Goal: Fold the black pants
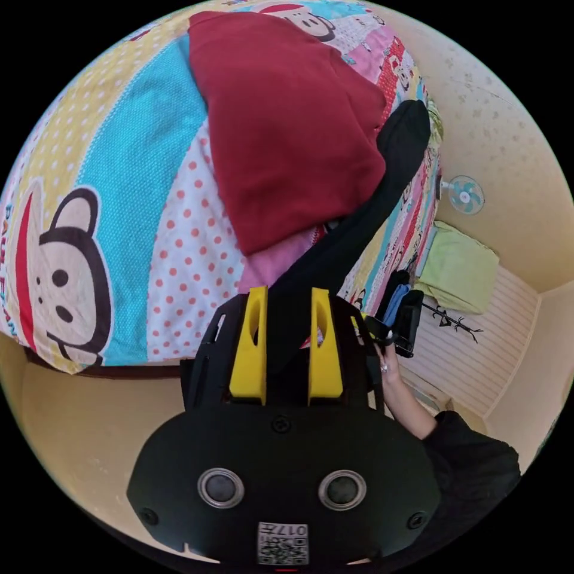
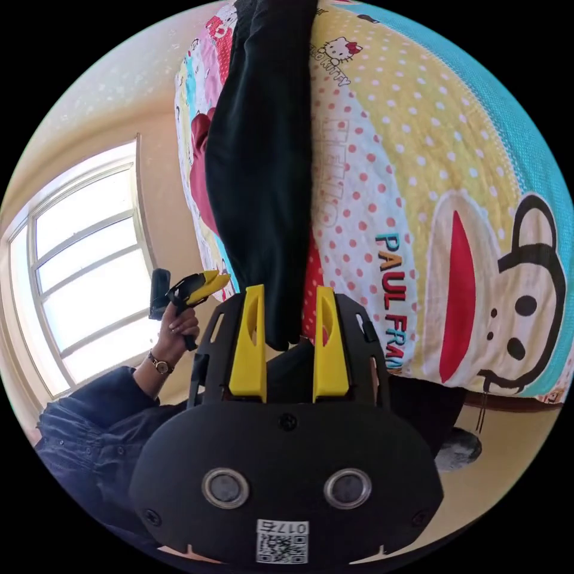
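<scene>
1. Left gripper view: the black pants (image 1: 359,233) lie stretched along the bed (image 1: 119,179) beside its far edge, partly under a red garment (image 1: 287,125). One end reaches between the yellow jaws of the left gripper (image 1: 288,311), which stand apart; whether they press the cloth I cannot tell.
2. Right gripper view: the pants run down to the bed's near edge, their end between the parted jaws of the right gripper (image 2: 289,311); grip unclear. The bedcover reads "PAUL FRA…".
</scene>
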Demonstrator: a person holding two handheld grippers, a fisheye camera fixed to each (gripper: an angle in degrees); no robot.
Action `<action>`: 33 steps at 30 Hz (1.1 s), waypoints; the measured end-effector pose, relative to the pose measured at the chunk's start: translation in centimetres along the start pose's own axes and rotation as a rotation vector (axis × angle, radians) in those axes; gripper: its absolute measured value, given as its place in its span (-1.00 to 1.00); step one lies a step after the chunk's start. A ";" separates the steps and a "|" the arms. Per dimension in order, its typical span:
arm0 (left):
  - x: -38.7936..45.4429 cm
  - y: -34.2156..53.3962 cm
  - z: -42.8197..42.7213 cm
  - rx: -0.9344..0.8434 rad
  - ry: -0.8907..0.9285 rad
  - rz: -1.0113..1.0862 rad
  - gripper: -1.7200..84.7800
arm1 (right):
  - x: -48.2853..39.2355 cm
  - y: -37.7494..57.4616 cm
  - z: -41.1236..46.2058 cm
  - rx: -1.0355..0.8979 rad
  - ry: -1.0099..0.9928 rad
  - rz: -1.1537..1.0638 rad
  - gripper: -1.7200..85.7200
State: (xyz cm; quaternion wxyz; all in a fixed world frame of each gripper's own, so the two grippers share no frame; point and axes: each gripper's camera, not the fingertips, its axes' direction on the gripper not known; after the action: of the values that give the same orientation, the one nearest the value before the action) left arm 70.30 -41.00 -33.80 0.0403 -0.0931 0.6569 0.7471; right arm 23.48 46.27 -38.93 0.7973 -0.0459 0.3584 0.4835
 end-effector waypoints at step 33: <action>8.7 -6.4 20.7 -0.139 -0.079 0.371 -0.82 | 4.7 7.0 -4.1 -0.271 0.396 0.090 -0.88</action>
State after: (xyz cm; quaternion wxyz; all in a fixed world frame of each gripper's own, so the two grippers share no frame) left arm 61.18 -20.19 -39.24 -0.0787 0.0565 0.6075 0.7884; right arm 17.00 51.70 -42.89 0.6757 -0.2305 0.4414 0.5436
